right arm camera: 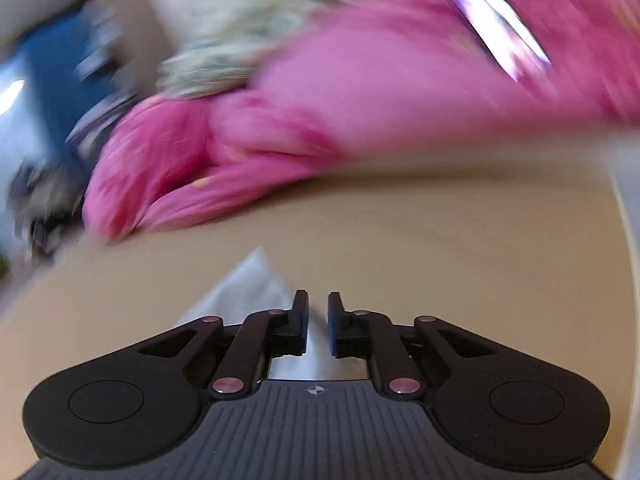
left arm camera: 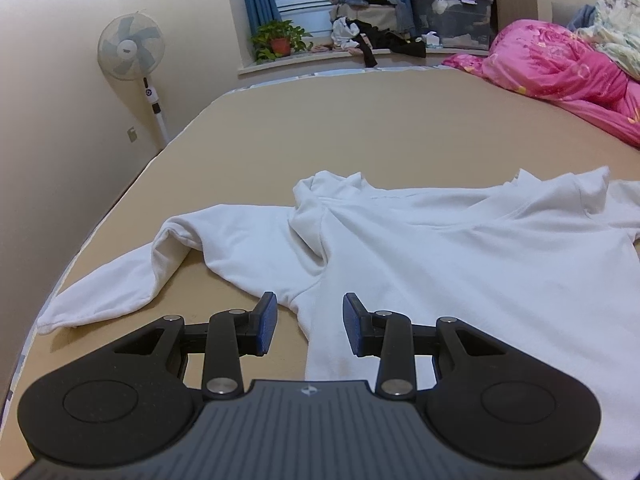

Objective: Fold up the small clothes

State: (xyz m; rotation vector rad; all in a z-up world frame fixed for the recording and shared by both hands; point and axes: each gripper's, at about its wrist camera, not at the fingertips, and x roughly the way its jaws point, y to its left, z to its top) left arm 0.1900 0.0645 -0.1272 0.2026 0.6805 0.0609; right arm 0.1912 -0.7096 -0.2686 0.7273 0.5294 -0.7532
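Shirt (left arm camera: pixel 440 248) lies spread on bed (left arm camera: pixel 360 128), one sleeve (left arm camera: pixel 132 276) trailing left toward bed edge. Quilt (left arm camera: pixel 560 68) heaped at bed's far right. Fan (left arm camera: pixel 132 48) stands left of bed. Plant (left arm camera: pixel 280 40) on windowsill behind, clothes pile (left arm camera: pixel 368 12) right of it.

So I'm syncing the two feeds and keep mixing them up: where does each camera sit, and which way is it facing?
Left wrist: on the left hand-held gripper, low over the tan bed, facing the white long-sleeved top and the windowsill beyond; its open blue-padded fingers show.
Right wrist: on the right hand-held gripper, motion-blurred, facing the pink quilt; its fingers, nearly closed around white fabric, show.
Shared: the tan bed, the pink quilt and probably the same white garment.
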